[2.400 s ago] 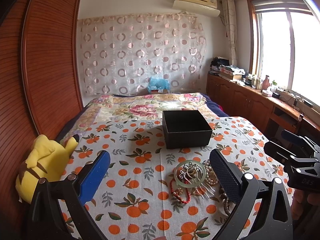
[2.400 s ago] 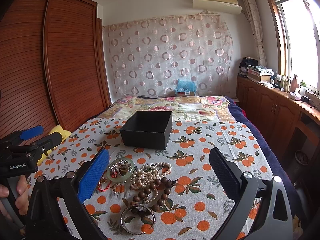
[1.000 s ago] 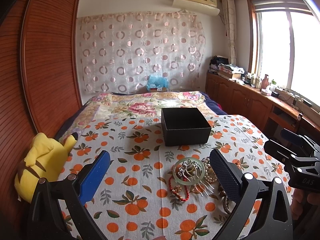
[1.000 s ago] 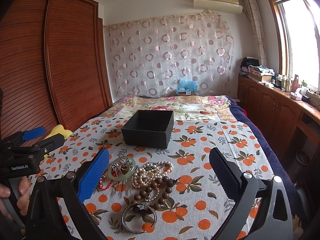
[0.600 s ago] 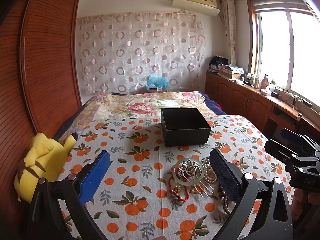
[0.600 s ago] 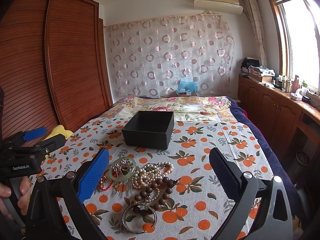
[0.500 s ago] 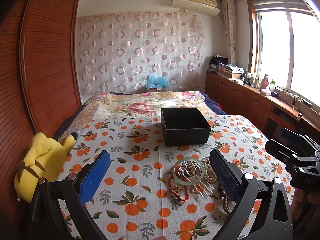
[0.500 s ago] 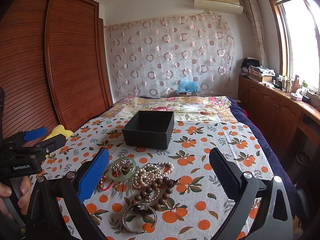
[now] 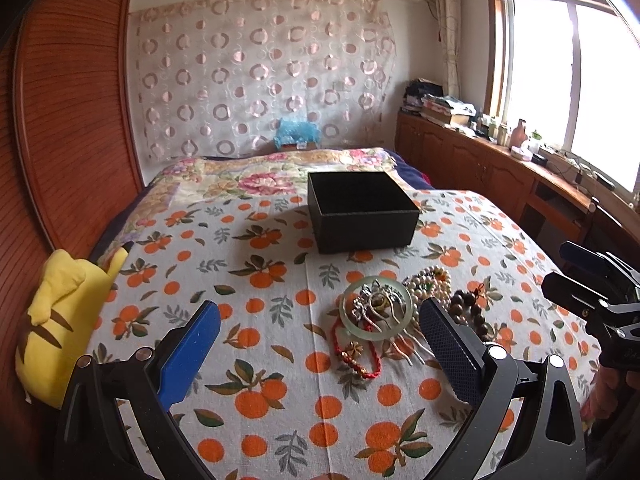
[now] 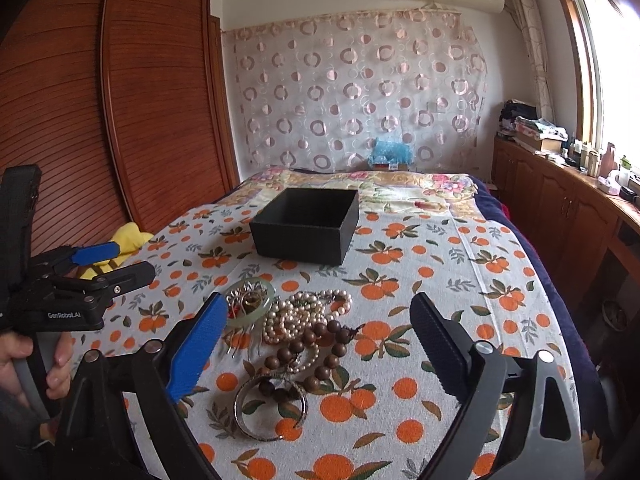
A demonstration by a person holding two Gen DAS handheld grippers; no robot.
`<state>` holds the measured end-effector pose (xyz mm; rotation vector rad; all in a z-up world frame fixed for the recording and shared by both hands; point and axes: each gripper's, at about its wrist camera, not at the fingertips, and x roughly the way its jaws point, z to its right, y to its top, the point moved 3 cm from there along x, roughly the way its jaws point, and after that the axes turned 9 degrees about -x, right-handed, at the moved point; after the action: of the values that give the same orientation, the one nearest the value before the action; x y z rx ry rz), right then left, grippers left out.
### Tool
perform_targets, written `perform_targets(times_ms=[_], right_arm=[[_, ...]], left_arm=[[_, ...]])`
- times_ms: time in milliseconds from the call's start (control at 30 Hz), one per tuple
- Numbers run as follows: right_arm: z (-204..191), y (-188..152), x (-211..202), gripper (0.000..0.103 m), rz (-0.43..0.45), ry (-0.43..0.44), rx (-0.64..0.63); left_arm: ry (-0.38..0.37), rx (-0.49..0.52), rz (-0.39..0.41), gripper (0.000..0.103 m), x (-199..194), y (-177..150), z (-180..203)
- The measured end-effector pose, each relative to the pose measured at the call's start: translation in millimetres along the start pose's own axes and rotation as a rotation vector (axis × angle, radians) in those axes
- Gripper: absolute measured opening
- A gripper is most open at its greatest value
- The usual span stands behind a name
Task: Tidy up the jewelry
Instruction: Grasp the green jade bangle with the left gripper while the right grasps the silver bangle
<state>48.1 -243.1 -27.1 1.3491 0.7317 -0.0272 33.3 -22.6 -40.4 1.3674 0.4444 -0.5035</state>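
Both grippers are poised over the bed (image 9: 280,360) and nothing is lifted yet. The jewelry sits in one tangled heap on the orange-print cloth, and the open black box (image 9: 362,210) waits just beyond it, empty as far as the views show.

The left gripper (image 9: 320,354) has its jaws wide apart, nothing between the pads. In its view the jade bangle (image 9: 376,308) lies dead ahead with a silver hairpin (image 9: 374,304) lying across it, and a red cord bracelet (image 9: 354,350) trails out just below.

The right gripper (image 10: 316,344) has jaws that are still wide but narrowing, and they are closing on air: the pearls (image 10: 304,312) and the wooden beads (image 10: 316,344) lie beneath the gap, not pressed by either pad. The metal bangle (image 10: 270,410) is nearest to it.

So the step in hand looks like the first pick. The smart choice is a piece at the heap's edge, since the middle is interlaced: pull the pearls and the beads will likely drag along. The metal bangle or the red cord looks the freest. Come down with the jaws straddling one strand or one side of a rim, pinch low against the cloth, then lift slowly and watch for hangers-on.

Mind the bedding too. It's soft, so pressing down may sink the piece, and the pads could snag the fabric.
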Motion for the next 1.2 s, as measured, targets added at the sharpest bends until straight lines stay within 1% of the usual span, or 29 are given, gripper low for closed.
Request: perform_targets(times_ms=[67, 133, 267, 333, 367, 400, 500, 533, 567, 600, 700, 733, 767, 867, 900, 1033, 1200], right_arm=[[0.9, -4.9, 2.7, 0.087, -0.019, 0.017, -0.001], [0.1, -10.6, 5.1, 0.081, -0.039, 0.035, -0.009], [-1.8, -23.8, 11.5, 0.074, -0.086, 0.061, -0.029], [-2.3, -31.5, 17.6, 0.066, -0.115, 0.084, -0.034], [-3.6, -35.0, 20.0, 0.064, -0.131, 0.097, -0.038], [-4.9, -38.4, 22.7, 0.058, -0.147, 0.107, -0.044], [-10.6, -48.3, 31.6, 0.045, -0.198, 0.147, -0.067], [-12.2, -51.1, 34.3, 0.042, -0.214, 0.157, -0.076], [-14.8, -53.6, 36.3, 0.042, -0.226, 0.164, -0.085], [-16.7, -55.6, 37.8, 0.042, -0.235, 0.17, -0.091], [-19.0, -60.8, 43.0, 0.036, -0.252, 0.175, -0.095], [-19.5, -61.3, 44.7, 0.031, -0.257, 0.176, -0.096], [-20.2, -62.2, 45.3, 0.028, -0.261, 0.175, -0.098], [-20.2, -64.5, 48.7, 0.017, -0.277, 0.175, -0.104], [-19.9, -64.7, 49.4, 0.012, -0.281, 0.176, -0.106], [-19.5, -63.5, 47.9, 0.008, -0.278, 0.171, -0.129], [-15.2, -58.1, 40.9, 0.008, -0.256, 0.174, -0.136]], left_arm=[[-0.018, 0.007, -0.023, 0.096, 9.2, -1.6, -7.6], [-0.036, 0.014, -0.047, 0.096, 15.7, -5.2, -7.8], [-0.068, 0.031, -0.081, 0.096, 27.7, -12.4, -7.5], [-0.072, 0.038, -0.093, 0.096, 31.7, -16.2, -6.0], [-0.078, 0.042, -0.097, 0.096, 34.2, -18.3, -5.2], [-0.082, 0.044, -0.102, 0.096, 36.4, -20.3, -5.1], [-0.09, 0.046, -0.121, 0.096, 41.6, -24.1, -4.2], [-0.094, 0.046, -0.127, 0.096, 43.6, -25.6, -3.8], [-0.101, 0.045, -0.135, 0.096, 45.1, -26.7, -3.8], [-0.108, 0.043, -0.142, 0.096, 46.6, -27.5, -3.6], [-0.122, 0.037, -0.169, 0.096, 54.0, -29.7, -3.9], [-0.123, 0.04, -0.175, 0.096, 56.1, -30.6, -3.7], [-0.126, 0.042, -0.182, 0.096, 57.6, -31.3, -3.6], [-0.136, 0.038, -0.199, 0.096, 62.1, -32.6, -4.3], [-0.142, 0.033, -0.207, 0.096, 64.4, -32.6, -4.9], [-0.155, 0.041, -0.229, 0.096, 74.5, -30.3, -2.7], [-0.172, 0.057, -0.257, 0.096, 91.3, -23.9, 4.0]])
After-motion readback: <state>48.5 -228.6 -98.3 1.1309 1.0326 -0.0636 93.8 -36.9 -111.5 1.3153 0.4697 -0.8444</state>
